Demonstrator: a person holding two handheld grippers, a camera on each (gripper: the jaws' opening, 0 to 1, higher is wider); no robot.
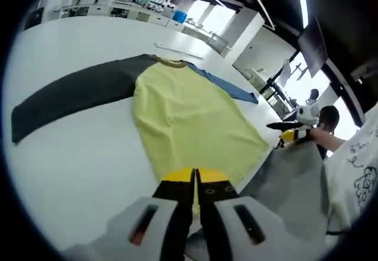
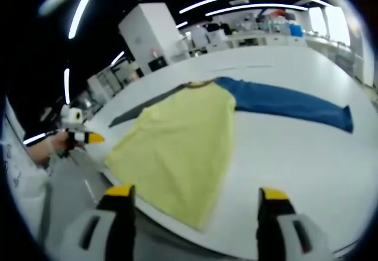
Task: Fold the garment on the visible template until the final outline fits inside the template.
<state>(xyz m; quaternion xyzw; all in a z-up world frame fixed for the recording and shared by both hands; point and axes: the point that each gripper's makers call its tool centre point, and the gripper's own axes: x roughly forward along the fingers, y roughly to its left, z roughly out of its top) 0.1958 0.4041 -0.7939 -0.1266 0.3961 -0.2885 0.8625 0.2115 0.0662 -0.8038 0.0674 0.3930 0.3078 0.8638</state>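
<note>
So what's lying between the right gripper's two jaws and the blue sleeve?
In the right gripper view, only bare white table lies between the open right gripper and the blue sleeve. The yellow shirt body lies off to one side.

The left tool (image 1: 195, 184) has two black jaws capped with yellow tips, each tip marked with small dark dots. Behind them sit pale grey housings, each with a dark slot; the left slot shows an orange-red mark. The right tool (image 2: 195, 199) has the same build in its own view: black jaws, yellow tips, grey bodies with dark slots. Seen from the left gripper view, it shows a white body with a yellow and black front. The person wears a white top (image 1: 354, 166) printed with dark line drawings.
</note>
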